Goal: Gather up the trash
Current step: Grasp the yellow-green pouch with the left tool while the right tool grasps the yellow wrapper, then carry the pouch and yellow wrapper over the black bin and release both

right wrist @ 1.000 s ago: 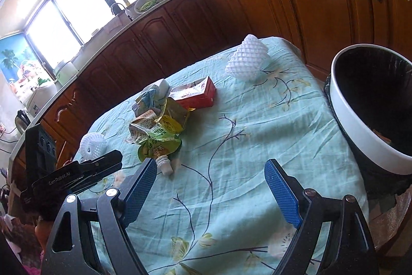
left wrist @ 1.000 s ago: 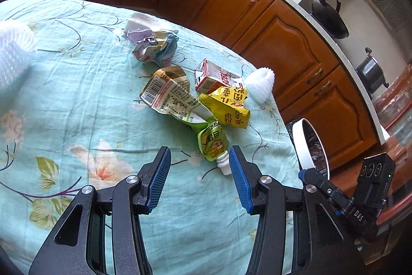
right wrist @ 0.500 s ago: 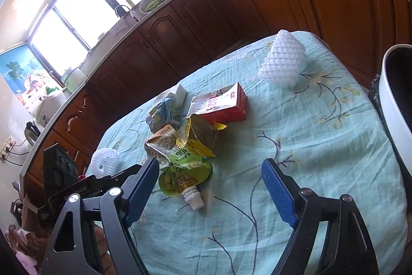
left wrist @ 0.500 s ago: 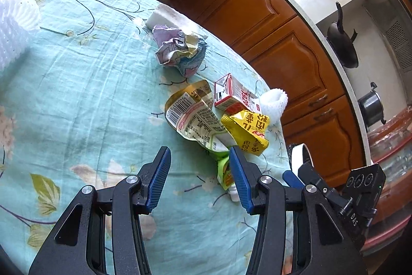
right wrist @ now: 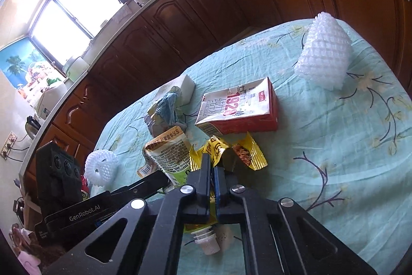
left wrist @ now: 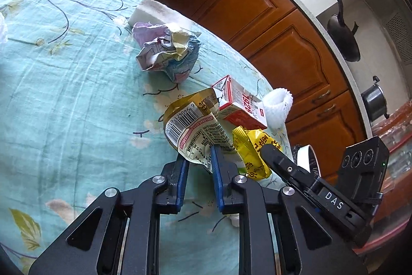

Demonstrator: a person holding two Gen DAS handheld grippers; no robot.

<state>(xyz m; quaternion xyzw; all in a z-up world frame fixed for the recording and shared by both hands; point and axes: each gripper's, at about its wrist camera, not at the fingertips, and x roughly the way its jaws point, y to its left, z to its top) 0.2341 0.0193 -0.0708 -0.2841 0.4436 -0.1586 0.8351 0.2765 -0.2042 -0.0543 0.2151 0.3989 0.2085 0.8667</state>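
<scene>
Both tongs are down in the pile near the table's edge on the cabinet side! The left gripper (left wrist: 199, 159) has its blue pads nearly together on the barcoded flap of the crumpled green-and-white spouted drink pouch (left wrist: 195, 130), so that reads as a grasp. The right gripper (right wrist: 211, 173) is clenched on the crinkled yellow foil snack wrapper (right wrist: 226, 151), which overlaps that pouch. The red-and-white milk carton (right wrist: 239, 107) lies just beside them, touching the foil. Here's the worry: the two wrappers lie tangled, so lifting one could drag the other or nudge the carton off the teal floral tablecloth (right wrist: 347, 146). Thin foil could also tear or slip free.
</scene>
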